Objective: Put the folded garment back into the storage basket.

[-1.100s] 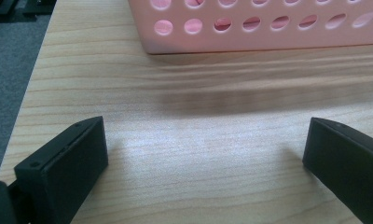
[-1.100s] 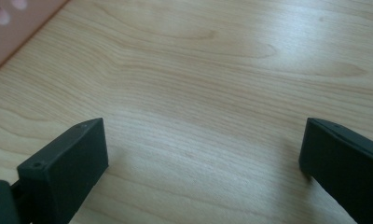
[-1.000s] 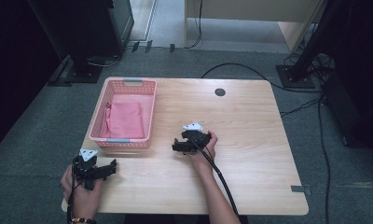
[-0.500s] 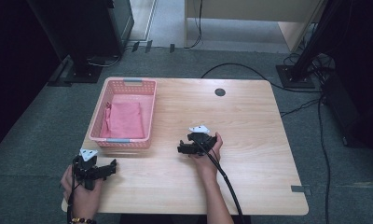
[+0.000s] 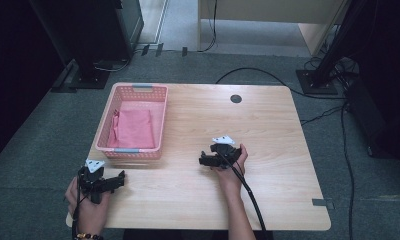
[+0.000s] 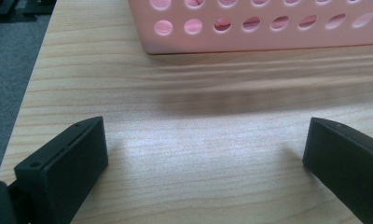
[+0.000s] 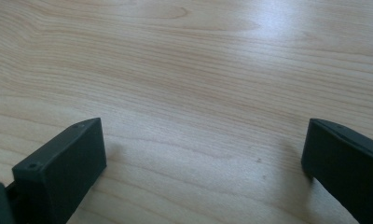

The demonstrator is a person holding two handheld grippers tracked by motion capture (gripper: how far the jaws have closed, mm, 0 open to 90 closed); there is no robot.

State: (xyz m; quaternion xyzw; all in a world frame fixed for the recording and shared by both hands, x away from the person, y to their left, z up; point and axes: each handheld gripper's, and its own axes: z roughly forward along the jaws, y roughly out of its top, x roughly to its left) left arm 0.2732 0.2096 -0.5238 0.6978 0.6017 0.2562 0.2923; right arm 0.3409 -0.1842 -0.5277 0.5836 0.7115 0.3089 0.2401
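grey carpet surrounded the wooden table (image 5: 268, 125), with dark stands and cables behind its far edge. a pink basket (image 5: 106, 120) sat by the table's far left corner, a folded pink cloth (image 5: 134, 128) lying flat inside it. the left gripper (image 5: 119, 180) rested near the front left corner, just short of the basket's near wall, its jaws spread wide over bare wood. the right gripper (image 5: 203, 161) lay around the middle of the table, pointing left, jaws likewise wide apart and holding nothing.
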